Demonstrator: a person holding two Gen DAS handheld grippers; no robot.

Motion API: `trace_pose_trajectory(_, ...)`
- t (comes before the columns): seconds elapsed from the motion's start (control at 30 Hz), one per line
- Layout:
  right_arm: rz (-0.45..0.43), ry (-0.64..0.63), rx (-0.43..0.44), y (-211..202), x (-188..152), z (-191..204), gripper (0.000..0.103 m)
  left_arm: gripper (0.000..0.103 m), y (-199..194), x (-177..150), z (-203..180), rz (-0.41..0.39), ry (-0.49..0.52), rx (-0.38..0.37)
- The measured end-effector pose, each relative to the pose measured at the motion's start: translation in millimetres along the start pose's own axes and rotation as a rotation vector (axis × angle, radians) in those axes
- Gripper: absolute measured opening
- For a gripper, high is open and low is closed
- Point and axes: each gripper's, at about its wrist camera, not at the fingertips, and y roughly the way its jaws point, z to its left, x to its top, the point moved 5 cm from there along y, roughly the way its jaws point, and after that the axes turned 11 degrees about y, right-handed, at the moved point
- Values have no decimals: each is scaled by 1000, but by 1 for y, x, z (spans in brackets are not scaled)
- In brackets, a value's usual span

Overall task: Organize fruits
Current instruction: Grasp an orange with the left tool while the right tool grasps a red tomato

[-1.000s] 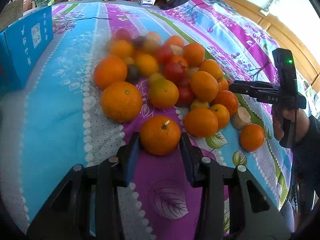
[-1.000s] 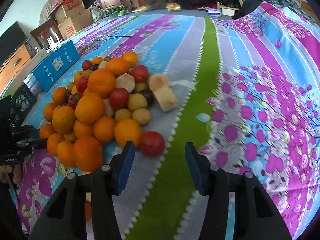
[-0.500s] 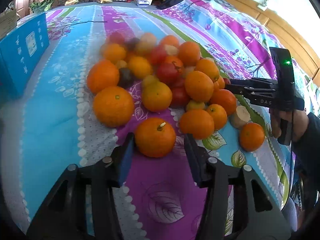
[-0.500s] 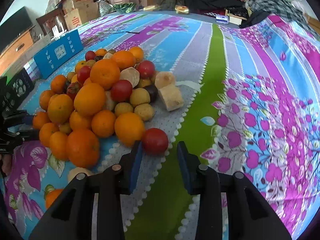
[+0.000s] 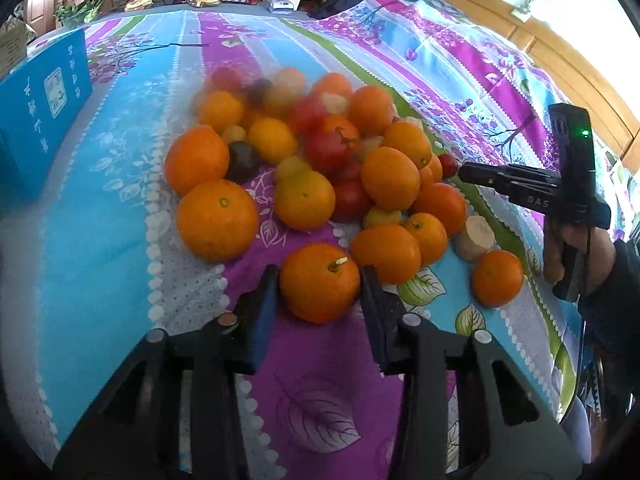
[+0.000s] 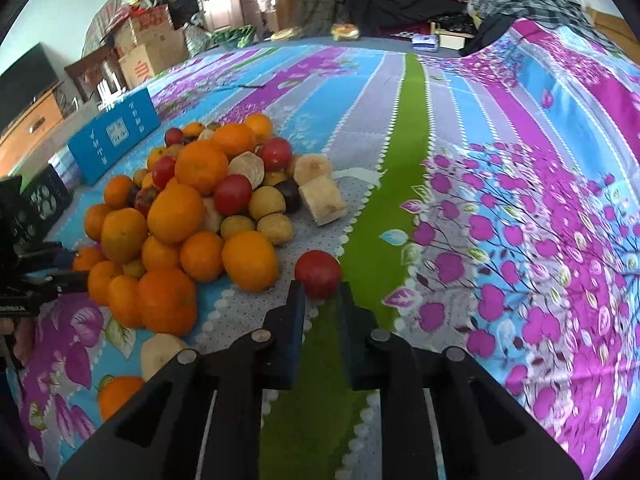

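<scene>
fruits lay heaped on the floral cloth, a stemmed orange at the pile's near edge between the closing pads of the left gripper, a red tomato pinched in the clamped right gripper, whose body read "das", with a blue box of unreadable white print beside the pile.

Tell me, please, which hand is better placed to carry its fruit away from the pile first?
Probably the right. The right tongs are shut on the red tomato, which lies apart from the pile. The left tongs are closing on an orange, with a neighbouring orange crowding one finger.
</scene>
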Motion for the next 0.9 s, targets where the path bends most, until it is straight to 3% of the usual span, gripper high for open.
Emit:
trace_pose_trajectory(0.07, 10, -5, -19, -2, -5, 0, 19, 40, -1, -2, 0, 0, -2, -3)
trace_pose_trajectory(0.1, 17, -11, -37, -2, -9, 0, 32, 40, -2, -5, 1, -2, -3, -6)
trace_pose_trajectory(0.13, 17, -8, -39, -2, -11, 0, 52, 41, -2, -6, 2, -5, -4, -7)
trace_pose_trajectory(0.2, -12, -15, -27, -7, -11, 1, 62, 41, -1, -7, 2, -5, -4, -6)
trace_pose_trajectory(0.3, -3, -73, -43, -1, -6, 5, 62, 41, -1, -8, 3, -6, -8, -8)
trace_pose_trajectory(0.4, 46, -195, -24, 14, -3, 15, 53, 41, -1, -9, 3, -7, -10, -12)
trace_pose_trajectory(0.53, 51, -310, 10, 25, 0, 21, 54, 41, -1, -8, 5, -8, -19, -24)
trace_pose_trajectory(0.67, 75, -319, 64, 34, 2, 18, 53, 42, -1, -8, 5, -8, -23, -29)
trace_pose_trajectory(0.7, 80, -307, 81, 34, 2, 16, 48, 42, -1, -8, 5, -8, -24, -30)
trace_pose_trajectory(0.73, 80, -296, 91, 34, 3, 15, 34, 41, -1, -8, 6, -7, -25, -31)
trace_pose_trajectory(0.77, 77, -291, 89, 33, 3, 15, 27, 40, -1, -7, 5, -6, -24, -30)
trace_pose_trajectory(0.9, 44, -236, 47, 23, 1, 12, 27, 40, -1, -5, 1, -1, -3, -11)
